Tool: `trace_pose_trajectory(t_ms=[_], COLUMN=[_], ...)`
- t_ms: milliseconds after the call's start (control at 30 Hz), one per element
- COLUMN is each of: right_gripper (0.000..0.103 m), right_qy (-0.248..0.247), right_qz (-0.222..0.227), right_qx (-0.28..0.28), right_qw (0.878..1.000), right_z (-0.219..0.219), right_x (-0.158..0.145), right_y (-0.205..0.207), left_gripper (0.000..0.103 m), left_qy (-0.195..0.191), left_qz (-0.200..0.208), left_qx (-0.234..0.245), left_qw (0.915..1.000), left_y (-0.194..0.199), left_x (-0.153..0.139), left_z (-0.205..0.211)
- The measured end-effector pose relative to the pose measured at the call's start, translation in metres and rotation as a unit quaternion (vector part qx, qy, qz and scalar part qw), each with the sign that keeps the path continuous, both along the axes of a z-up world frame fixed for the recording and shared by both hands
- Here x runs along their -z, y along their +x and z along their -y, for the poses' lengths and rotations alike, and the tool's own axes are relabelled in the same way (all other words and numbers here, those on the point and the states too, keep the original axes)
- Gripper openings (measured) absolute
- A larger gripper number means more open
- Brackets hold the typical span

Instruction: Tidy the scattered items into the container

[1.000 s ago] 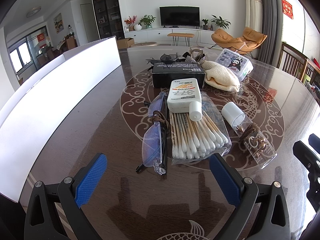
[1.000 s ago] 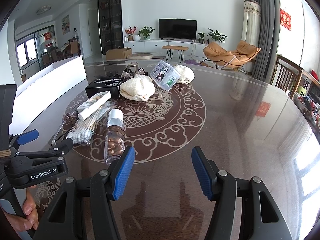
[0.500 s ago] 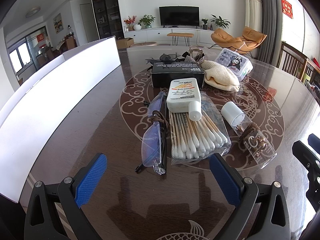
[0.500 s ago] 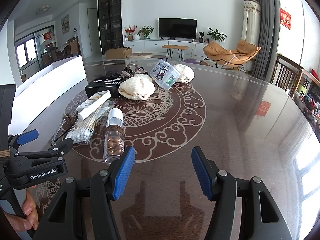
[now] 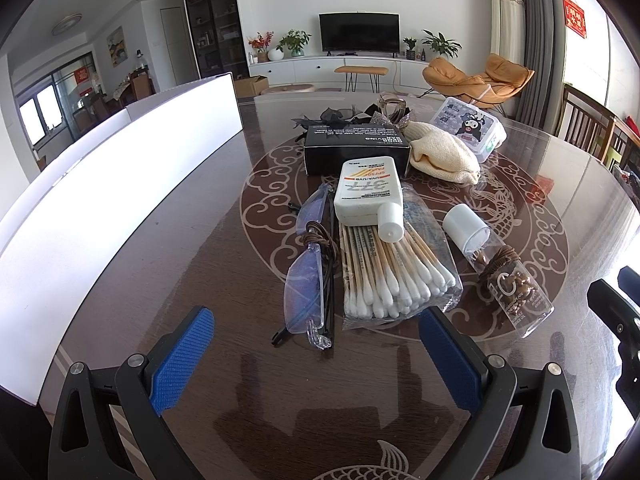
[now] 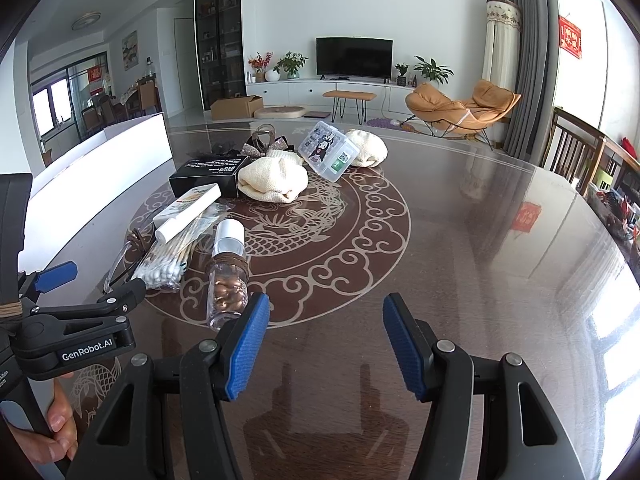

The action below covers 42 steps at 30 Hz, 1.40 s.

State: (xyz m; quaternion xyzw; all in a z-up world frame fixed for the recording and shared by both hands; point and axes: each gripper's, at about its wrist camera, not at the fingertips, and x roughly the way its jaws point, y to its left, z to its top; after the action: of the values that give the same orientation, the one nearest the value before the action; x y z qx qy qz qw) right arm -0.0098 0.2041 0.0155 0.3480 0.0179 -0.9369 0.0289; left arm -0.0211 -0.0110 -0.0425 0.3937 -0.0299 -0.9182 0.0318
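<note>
Scattered items lie mid-table: folded glasses (image 5: 308,280), a bag of cotton swabs (image 5: 392,272), a white sunscreen bottle (image 5: 368,196) on top of it, and a clear bottle of brown capsules (image 5: 508,280). Behind them are a black box (image 5: 356,152), a cream knitted cloth (image 5: 444,156) and a clear cartoon case (image 5: 468,128). A large white container (image 5: 120,184) runs along the table's left side. My left gripper (image 5: 316,360) hangs open just short of the glasses and swabs. My right gripper (image 6: 326,344) is open over bare table, the capsule bottle (image 6: 228,280) just left of its left finger.
A second cream cloth (image 6: 368,152) and a sparkly bow (image 6: 264,146) lie at the far side of the pile. A hand (image 6: 56,432) holds the left gripper's handle. Wooden chairs (image 6: 580,156) stand at the table's right edge.
</note>
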Motion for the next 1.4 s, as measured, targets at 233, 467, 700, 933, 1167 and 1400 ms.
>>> trace_pose_trajectory(t_ms=[233, 467, 700, 933, 1167, 1400], right_gripper=[0.060, 0.060, 0.060, 0.060, 0.060, 0.060], right_qy=[-0.002, -0.003, -0.005, -0.011, -0.013, -0.012], right_qz=[0.001, 0.005, 0.007, 0.012, 0.014, 0.017], right_qx=[0.001, 0.001, 0.003, 0.004, 0.003, 0.002], right_qw=[1.000, 1.000, 1.000, 1.000, 1.000, 1.000], right_z=[-0.0015, -0.0024, -0.0028, -0.0038, -0.0042, -0.0030], right_x=[-0.0011, -0.0013, 0.0006, 0.0037, 0.0043, 0.0068], right_y=[-0.0014, -0.0019, -0.0032, -0.0054, -0.0064, -0.0065], left_gripper=[0.103, 0.103, 0.103, 0.103, 0.103, 0.103], left_qy=[0.000, 0.000, 0.002, 0.003, 0.003, 0.004], left_qz=[0.000, 0.000, 0.001, 0.002, 0.002, 0.004], left_qx=[0.000, 0.000, 0.001, 0.001, 0.001, 0.001], left_qw=[1.0000, 1.0000, 1.0000, 1.0000, 1.0000, 1.0000], left_y=[-0.0001, -0.0001, 0.0004, 0.0006, 0.0005, 0.0014], left_x=[-0.0001, -0.0001, -0.0003, -0.0001, -0.0002, 0.0006], left_z=[-0.0001, -0.0003, -0.0003, -0.0001, -0.0003, -0.0012])
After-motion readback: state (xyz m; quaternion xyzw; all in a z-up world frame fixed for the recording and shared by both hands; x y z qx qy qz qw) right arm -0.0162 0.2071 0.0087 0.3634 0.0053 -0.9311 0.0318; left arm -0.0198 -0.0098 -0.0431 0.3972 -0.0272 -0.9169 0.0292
